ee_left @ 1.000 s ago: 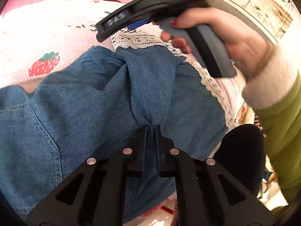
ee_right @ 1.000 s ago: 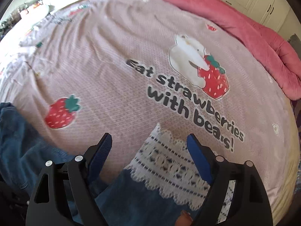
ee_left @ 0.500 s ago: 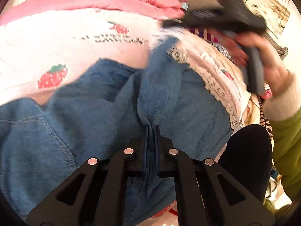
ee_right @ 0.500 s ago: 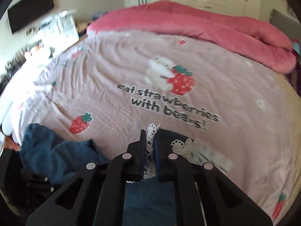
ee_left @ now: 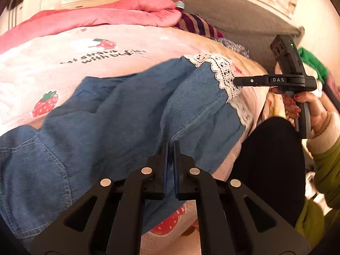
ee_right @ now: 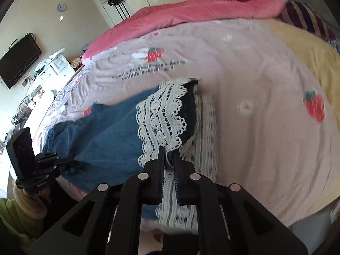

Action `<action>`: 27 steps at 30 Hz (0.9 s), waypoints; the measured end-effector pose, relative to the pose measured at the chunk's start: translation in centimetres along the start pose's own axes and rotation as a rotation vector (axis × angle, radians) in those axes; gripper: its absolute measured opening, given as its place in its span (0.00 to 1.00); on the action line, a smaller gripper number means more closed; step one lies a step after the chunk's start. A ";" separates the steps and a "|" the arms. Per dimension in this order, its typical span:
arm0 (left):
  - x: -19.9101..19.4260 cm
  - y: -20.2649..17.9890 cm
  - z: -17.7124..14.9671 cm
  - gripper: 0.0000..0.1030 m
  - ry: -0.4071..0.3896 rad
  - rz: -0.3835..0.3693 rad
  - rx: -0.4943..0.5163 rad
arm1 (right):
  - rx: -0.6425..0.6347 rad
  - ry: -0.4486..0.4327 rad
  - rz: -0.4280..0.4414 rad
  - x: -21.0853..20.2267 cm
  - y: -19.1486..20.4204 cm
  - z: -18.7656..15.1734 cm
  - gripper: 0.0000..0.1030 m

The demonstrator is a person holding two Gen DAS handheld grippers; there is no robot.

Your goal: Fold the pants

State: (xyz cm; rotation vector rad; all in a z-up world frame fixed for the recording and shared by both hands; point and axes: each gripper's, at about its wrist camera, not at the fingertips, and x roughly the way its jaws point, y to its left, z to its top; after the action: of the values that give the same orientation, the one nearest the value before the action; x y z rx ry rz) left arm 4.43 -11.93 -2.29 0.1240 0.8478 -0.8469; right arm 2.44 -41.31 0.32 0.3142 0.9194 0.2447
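Note:
Blue denim pants (ee_left: 119, 114) with white lace hems (ee_left: 223, 72) lie on a pink strawberry-print bedspread (ee_left: 63, 63). My left gripper (ee_left: 170, 146) is shut on a fold of the denim near the bed's front edge. My right gripper (ee_right: 169, 150) is shut on the lace hem (ee_right: 163, 116) of one leg and holds it lifted and pulled taut to the right. It also shows in the left wrist view (ee_left: 235, 81) at the hem. The left gripper shows in the right wrist view (ee_right: 70, 162) at the far left.
A rolled pink duvet (ee_right: 191, 10) lies along the far side of the bed. A striped pillow (ee_right: 306, 19) and a yellow blanket (ee_right: 308, 48) are at the right. A TV (ee_right: 17, 59) and a white dresser (ee_right: 55, 68) stand at the left wall.
My right gripper closed on the lace hem, then lifted it and pulled the leg out to the right. My left gripper stayed shut on the denim.

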 end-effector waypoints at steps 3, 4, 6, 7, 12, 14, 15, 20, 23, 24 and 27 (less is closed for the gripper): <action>0.6 -0.6 -0.3 0.00 0.018 0.018 0.034 | 0.015 0.006 0.020 0.2 -0.2 -1.0 0.10; 0.7 -0.7 -0.5 0.00 0.019 0.025 0.043 | 0.024 0.011 0.033 0.2 -0.4 -1.1 0.10; 1.1 -0.9 -0.6 0.01 0.022 0.039 0.053 | 0.028 0.004 0.040 0.1 -0.6 -1.0 0.10; 1.3 -0.9 -0.6 0.01 0.025 0.047 0.060 | 0.032 0.005 0.049 0.1 -0.7 -0.9 0.10; 1.0 -1.1 -0.7 0.00 0.031 0.062 0.086 | -0.009 -0.018 0.060 -1.8 -1.0 -0.9 0.08; 0.2 -1.3 -0.7 0.00 0.017 0.044 0.097 | -0.012 -0.005 0.069 -2.3 -1.5 -0.9 0.08; 0.1 -1.6 -0.8 0.00 0.018 0.036 0.105 | -0.016 0.014 0.070 -2.3 -1.9 -1.2 0.08; 1.0 -3.5 -2.2 0.00 0.095 0.025 0.182 | -0.025 0.095 0.055 -1.7 -2.8 -3.0 0.08; 1.0 -4.1 -2.8 0.00 0.112 0.032 0.203 | -0.018 0.107 0.075 -1.8 -3.2 -3.9 0.08; 1.0 -4.1 -2.9 0.00 0.112 0.030 0.200 | -0.024 0.110 0.080 -2.0 -3.2 -4.2 0.08; 1.1 -3.7 -3.0 0.00 0.116 0.022 0.182 | -0.044 0.140 0.069 -1.5 -3.0 -4.5 0.08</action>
State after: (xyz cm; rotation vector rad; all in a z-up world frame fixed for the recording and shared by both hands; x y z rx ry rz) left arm 0.41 -13.87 -4.21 0.3444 0.8752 -0.9016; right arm -1.82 -43.86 -2.22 0.2912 1.0410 0.3538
